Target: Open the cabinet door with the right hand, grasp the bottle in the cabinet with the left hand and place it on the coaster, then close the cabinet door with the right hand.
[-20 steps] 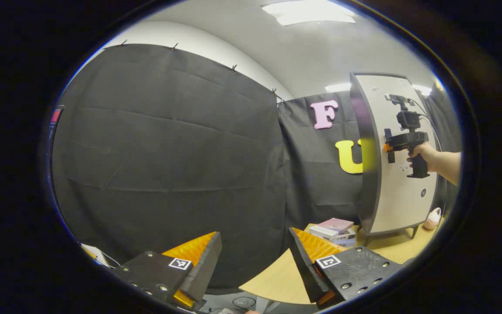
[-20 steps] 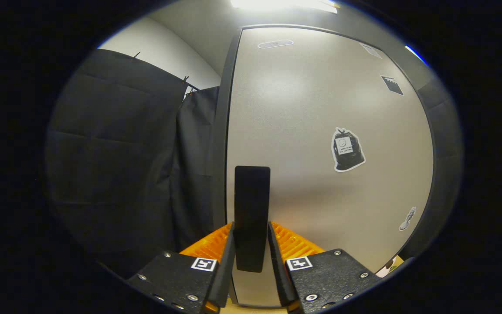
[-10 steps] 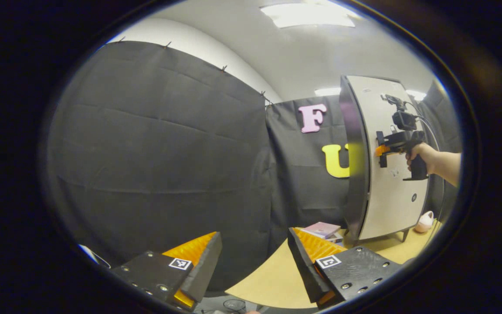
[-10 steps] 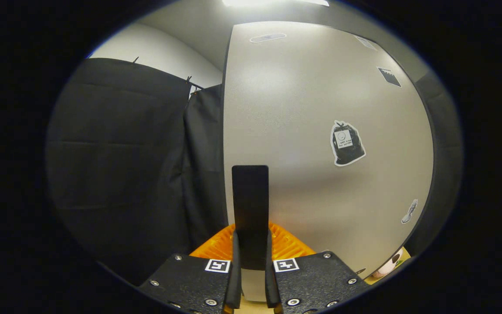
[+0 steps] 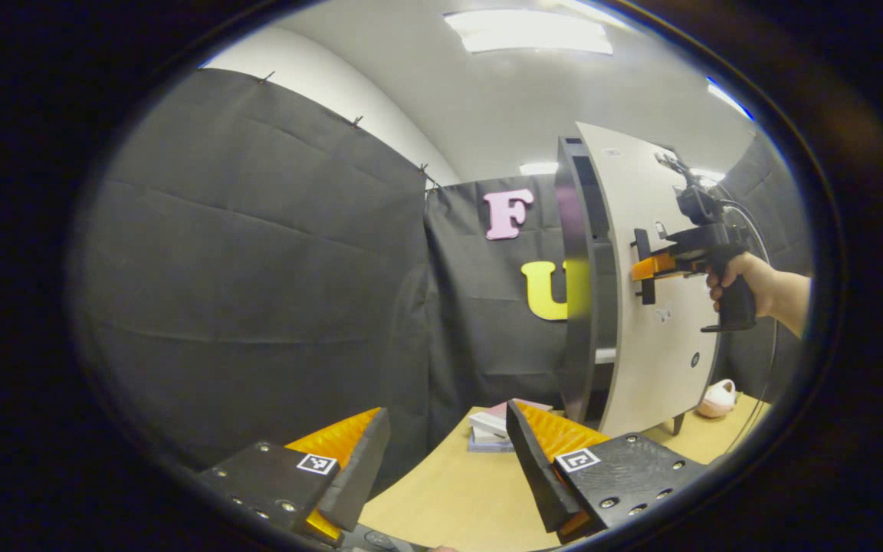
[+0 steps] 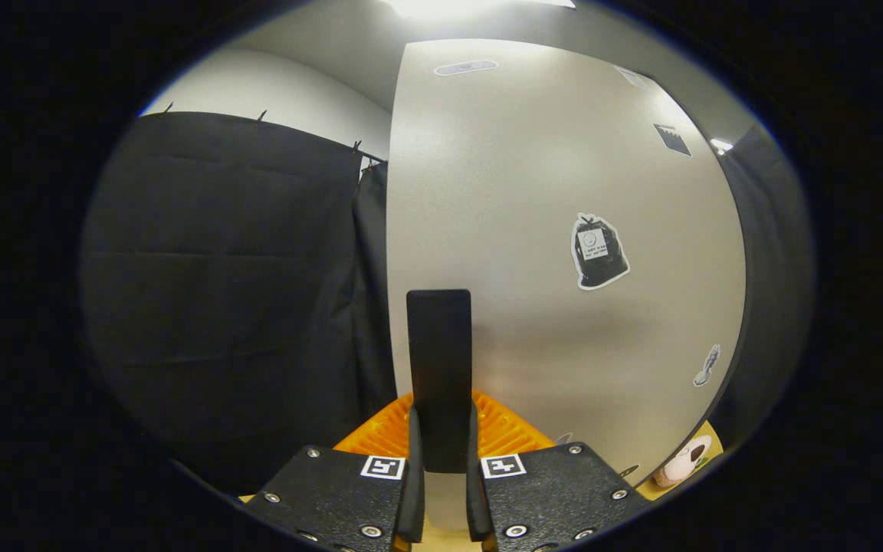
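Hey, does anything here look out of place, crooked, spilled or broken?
Nothing stands out. The cabinet door is ajar only because the right gripper is shut on its handle. The books lie stacked on the table, with no spills or damage visible.

Recording booth, black cloth walls [image 5: 257, 268], ceiling light panels [image 5: 530, 31]

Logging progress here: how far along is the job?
Done: right gripper is clamped on the handle. In hand: door stands partly open, a shelf edge showing. Left: left gripper, open, waits over the table; bottle, coaster and closing remain.
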The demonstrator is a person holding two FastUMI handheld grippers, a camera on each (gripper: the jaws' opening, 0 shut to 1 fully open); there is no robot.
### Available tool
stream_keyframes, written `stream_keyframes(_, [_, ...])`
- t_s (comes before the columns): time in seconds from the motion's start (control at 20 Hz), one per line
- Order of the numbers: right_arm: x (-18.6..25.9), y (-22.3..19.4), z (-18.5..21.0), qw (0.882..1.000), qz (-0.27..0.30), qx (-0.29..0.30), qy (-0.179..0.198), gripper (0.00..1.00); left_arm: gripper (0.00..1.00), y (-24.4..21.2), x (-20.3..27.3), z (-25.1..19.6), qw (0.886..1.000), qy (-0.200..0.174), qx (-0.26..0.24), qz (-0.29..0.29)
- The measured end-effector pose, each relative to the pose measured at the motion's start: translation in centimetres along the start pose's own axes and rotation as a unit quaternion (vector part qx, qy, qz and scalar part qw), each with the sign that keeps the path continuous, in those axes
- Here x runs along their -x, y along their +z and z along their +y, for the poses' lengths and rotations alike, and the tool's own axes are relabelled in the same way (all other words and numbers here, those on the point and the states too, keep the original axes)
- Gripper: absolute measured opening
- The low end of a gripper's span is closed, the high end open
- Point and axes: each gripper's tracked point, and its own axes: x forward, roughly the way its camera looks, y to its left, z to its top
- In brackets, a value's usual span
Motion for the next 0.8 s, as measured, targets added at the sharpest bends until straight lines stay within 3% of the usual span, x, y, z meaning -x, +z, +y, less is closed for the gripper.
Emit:
stream_keyframes(0.5, [1.3, -0.3, -0.7, 0.999, 0.002, 0.000, 0.051, 0.22, 0.87, 0.9, -0.6, -6.4, 0.999, -0.042, 0.001, -0.006])
stream_keyframes(0.55, [1.5, -0.3, -0.7, 0.998, 0.000, 0.004, 0.055, 0.22, 0.82, 0.9, -0.8, -6.9, 0.999, -0.045, 0.000, -0.006])
stream_keyframes(0.6, [1.7, -0.2, -0.7, 0.998, -0.001, 0.007, 0.058, 0.22, 0.87, 0.9, -0.8, -7.5, 0.999, -0.048, 0.000, -0.006])
stream_keyframes(0.8, [1.7, 0.0, -1.1, 0.997, 0.003, 0.001, 0.073, 0.22, 0.88, 0.8, -1.3, -10.4, 0.998, -0.067, 0.002, -0.005])
